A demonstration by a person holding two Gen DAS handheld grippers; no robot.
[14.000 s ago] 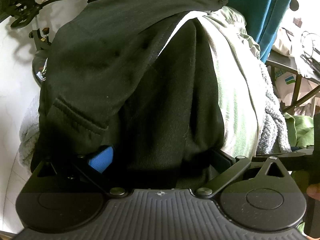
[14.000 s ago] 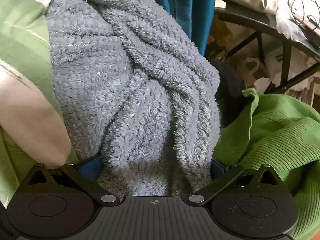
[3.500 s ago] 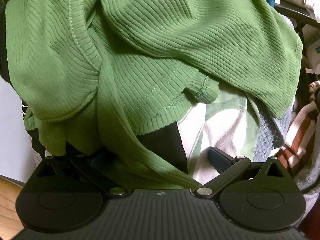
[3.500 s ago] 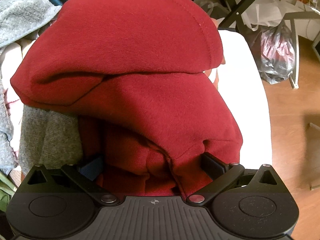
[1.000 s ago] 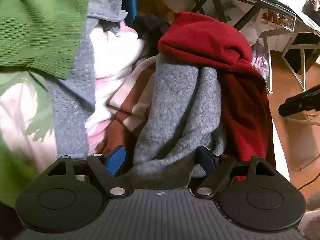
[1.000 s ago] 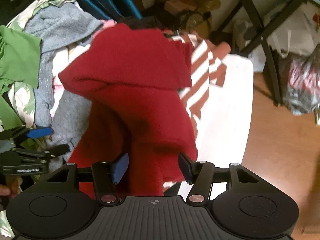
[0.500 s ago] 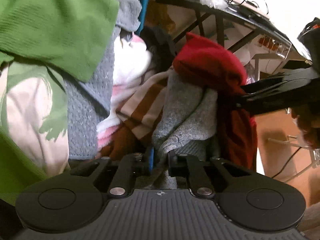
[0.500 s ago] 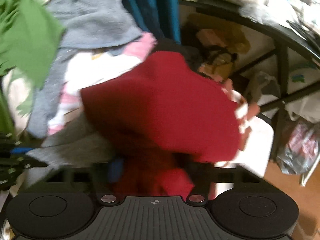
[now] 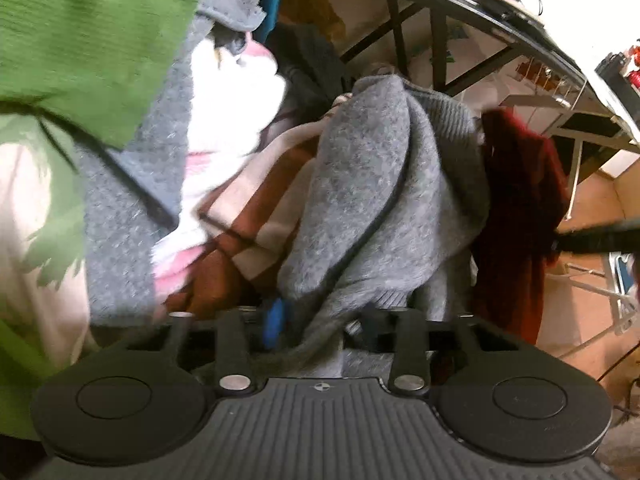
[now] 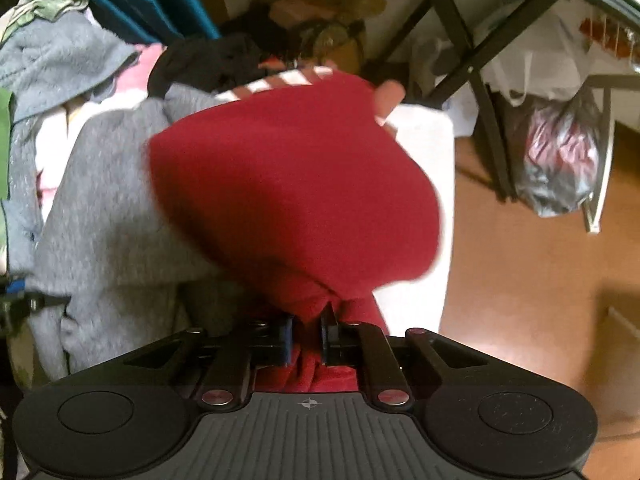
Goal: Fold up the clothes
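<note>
The right hand-held gripper is clamped narrowly on a bunched fold of the red garment, which billows above the near right part of the clothes pile. The left hand-held gripper has its fingers partly closed around a fold of the grey knit sweater, mid-pile, left of the red garment.

A sweater is draped at the middle of the pile, between a striped garment on its left and a hoodie on its right. A towel lies further left, under a ribbed top. A desk stands behind.
</note>
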